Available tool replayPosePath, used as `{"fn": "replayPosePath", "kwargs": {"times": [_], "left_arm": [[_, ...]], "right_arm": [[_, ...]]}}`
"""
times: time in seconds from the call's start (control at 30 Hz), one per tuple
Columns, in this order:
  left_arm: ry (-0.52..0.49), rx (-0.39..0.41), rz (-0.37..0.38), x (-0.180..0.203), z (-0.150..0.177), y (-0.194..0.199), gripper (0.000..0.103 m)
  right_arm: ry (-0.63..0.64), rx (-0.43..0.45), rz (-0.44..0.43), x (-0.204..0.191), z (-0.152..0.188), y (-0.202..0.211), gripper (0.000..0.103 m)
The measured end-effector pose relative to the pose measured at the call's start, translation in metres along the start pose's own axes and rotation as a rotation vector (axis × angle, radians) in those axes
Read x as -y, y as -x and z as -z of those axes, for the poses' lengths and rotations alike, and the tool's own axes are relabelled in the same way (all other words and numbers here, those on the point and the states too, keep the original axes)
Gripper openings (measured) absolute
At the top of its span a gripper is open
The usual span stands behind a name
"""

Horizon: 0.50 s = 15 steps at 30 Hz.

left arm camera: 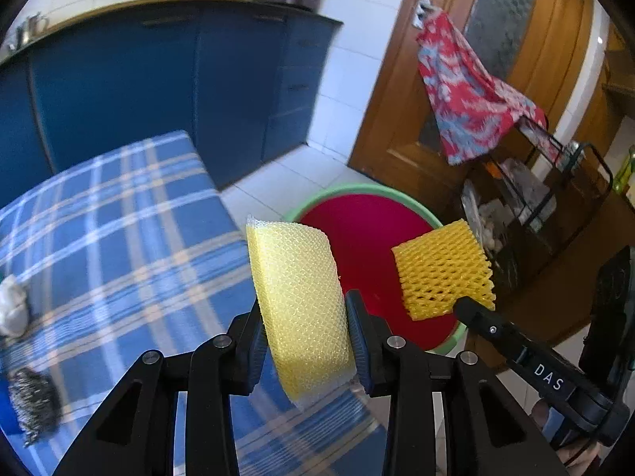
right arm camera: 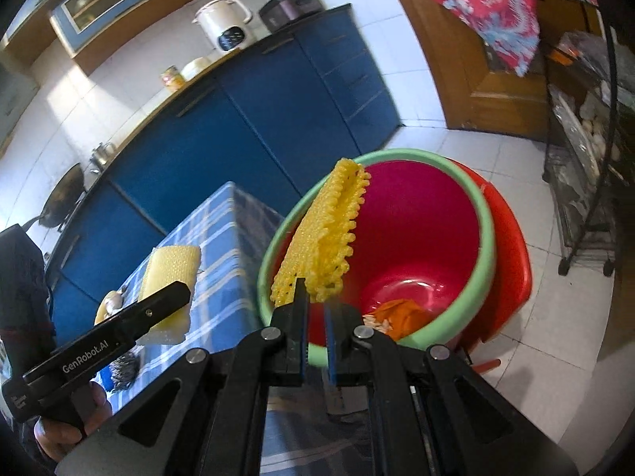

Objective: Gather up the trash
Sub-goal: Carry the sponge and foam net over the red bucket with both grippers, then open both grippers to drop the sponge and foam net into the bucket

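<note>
**Q:** So what's in your fingers right now, and where's it all sitting?

**A:** Two bits of trash, one per side. My left gripper (left arm camera: 305,341) is clamped on a pale yellow foam pad (left arm camera: 299,301), one finger pressed on each broad face, so it stands up on edge between them. It's held over the edge of the counter with the blue plaid cloth (left arm camera: 119,214), right next to the bin. My right gripper (right arm camera: 315,313) is pinching the bottom corner of a bright yellow foam fruit net (right arm camera: 325,234). The fingers (right arm camera: 299,317) are nearly together with just the mesh between them, and the net sticks up and away from me, hanging over the open mouth of the red bin with the green rim (right arm camera: 486,238).

**Q:** How are you holding the grippers?

**A:** Left one points forward and a bit down, past the counter edge toward the bin. Right one comes in from my right side at a slant, with its tip over the bin. You can see it crossing the left camera, net (left arm camera: 444,269) in front of the red bin (left arm camera: 369,238).

**Q:** Any writing you can read?

**A:** "DAS" on the right gripper's side in the left view, and "GenRobot.AI" on the left gripper's side in the right view. That's all I can make out.

**Q:** Anything else around?

**A:** There's orange stuff (right arm camera: 401,313) at the bottom of the bin. On the cloth there's a steel scourer (left arm camera: 33,400) and a crumpled white wad (left arm camera: 14,305). Behind are blue cabinets (left arm camera: 158,79), with a white kettle (right arm camera: 226,23) on top of them.
</note>
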<state>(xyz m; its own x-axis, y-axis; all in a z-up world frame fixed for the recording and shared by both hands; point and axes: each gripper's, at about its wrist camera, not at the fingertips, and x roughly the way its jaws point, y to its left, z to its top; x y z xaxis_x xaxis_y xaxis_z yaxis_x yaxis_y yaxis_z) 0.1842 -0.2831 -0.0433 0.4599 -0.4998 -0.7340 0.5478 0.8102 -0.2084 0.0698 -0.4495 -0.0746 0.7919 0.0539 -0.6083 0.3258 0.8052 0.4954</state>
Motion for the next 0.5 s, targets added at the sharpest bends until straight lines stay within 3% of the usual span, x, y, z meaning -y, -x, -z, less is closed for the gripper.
{"fn": "replayPosePath", "kwargs": {"times": [0.2, 0.27, 0.33, 0.5], "left_arm": [[-0.038, -0.045, 0.036, 0.025, -0.004, -0.027, 0.039], [-0.048, -0.057, 0.037, 0.032, -0.005, -0.033, 0.044], [-0.048, -0.070, 0.031, 0.036, -0.006, -0.038, 0.056], [-0.040, -0.076, 0.005, 0.039, -0.005, -0.043, 0.060]], "right_arm": [[-0.067, -0.007, 0.022, 0.026, -0.002, -0.005, 0.014], [-0.083, -0.008, 0.027, 0.033, -0.004, -0.004, 0.014], [-0.100, -0.004, 0.030, 0.040, -0.005, -0.003, 0.014], [-0.128, 0.014, 0.039, 0.051, -0.006, 0.002, 0.031]]}}
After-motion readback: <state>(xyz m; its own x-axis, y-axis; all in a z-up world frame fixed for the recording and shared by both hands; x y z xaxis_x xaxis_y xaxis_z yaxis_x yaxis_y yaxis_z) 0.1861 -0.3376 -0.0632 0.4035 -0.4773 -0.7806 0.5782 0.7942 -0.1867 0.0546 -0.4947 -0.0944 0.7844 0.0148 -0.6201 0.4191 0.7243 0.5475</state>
